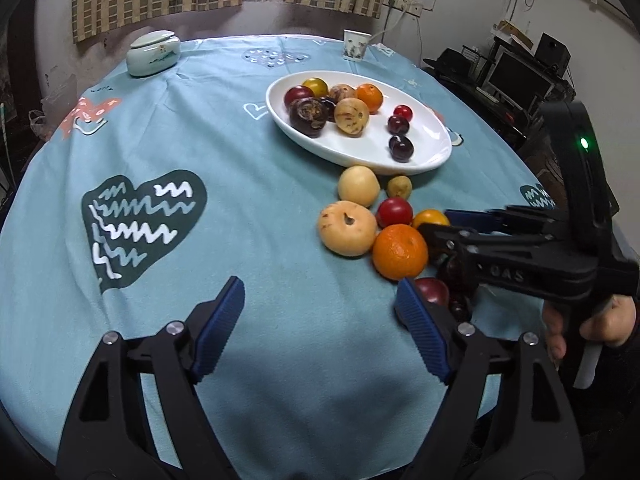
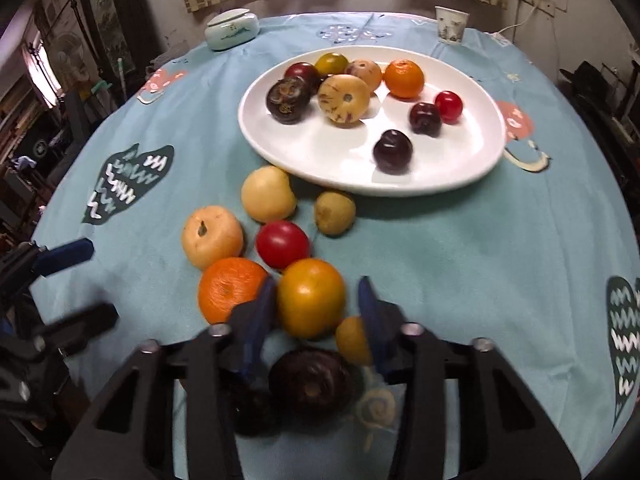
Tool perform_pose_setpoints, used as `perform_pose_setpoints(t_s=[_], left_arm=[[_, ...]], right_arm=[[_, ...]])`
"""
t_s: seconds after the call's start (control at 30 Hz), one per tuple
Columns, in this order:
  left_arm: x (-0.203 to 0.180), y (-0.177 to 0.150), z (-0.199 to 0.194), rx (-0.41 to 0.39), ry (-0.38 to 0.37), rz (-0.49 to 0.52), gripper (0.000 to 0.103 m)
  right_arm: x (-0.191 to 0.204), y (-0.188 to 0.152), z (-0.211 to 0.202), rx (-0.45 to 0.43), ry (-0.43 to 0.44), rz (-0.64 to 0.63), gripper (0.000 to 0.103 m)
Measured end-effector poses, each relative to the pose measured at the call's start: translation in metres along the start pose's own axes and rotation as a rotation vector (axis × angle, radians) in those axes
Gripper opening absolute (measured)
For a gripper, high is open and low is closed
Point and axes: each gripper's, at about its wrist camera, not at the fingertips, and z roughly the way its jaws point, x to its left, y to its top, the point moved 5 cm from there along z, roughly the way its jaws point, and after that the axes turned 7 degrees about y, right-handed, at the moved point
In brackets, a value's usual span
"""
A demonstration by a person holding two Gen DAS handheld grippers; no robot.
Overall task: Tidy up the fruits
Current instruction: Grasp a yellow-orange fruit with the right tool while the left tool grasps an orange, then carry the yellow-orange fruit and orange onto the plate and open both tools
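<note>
A white oval plate (image 1: 360,148) (image 2: 340,160) holds several fruits: dark plums, tan spotted ones, an orange, a red one. A loose cluster lies on the cloth in front of it: a pale apple-like fruit (image 2: 212,238), a red tomato (image 2: 282,244), an orange (image 1: 400,252) (image 2: 230,288) and a yellow-orange fruit (image 2: 310,298). My right gripper (image 2: 316,284) (image 1: 436,226) straddles the yellow-orange fruit; its left pad touches it and a sliver of cloth shows at the right pad. A dark fruit (image 2: 312,380) sits under it. My left gripper (image 1: 322,284) stands open over bare cloth, left of the orange.
A teal patterned cloth (image 1: 160,128) covers the round table. A lidded ceramic jar (image 1: 154,54) and a paper cup (image 1: 355,44) stand at the far edge. Shelves and a monitor (image 1: 516,76) lie beyond the right edge. A hand (image 1: 600,324) holds the right gripper's handle.
</note>
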Motion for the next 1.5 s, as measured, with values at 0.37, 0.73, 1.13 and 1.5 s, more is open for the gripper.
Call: perform_pose_setpoints(t_s=[0.37, 0.73, 1.13, 1.5], left_arm=[[-0.043, 0.004, 0.033, 0.134, -0.054, 0.027, 0.08], [-0.077, 0.01, 0.073, 0.182, 0.07, 0.032, 0.046], [-0.072, 0.016, 0.046, 0.127, 0.025, 0.012, 0.045], [-0.035, 0.039, 0.012, 0.021, 0.035, -0.026, 0.045]], right_arm=[[-0.054, -0.023, -0.074, -0.18, -0.075, 0.186, 0.037], [-0.067, -0.047, -0.081, -0.186, 0.018, 0.213, 0.037], [-0.047, -0.046, -0.076, -0.172, 0.05, 0.179, 0.037], [-0.031, -0.037, -0.073, -0.163, 0.029, 0.158, 0.037]])
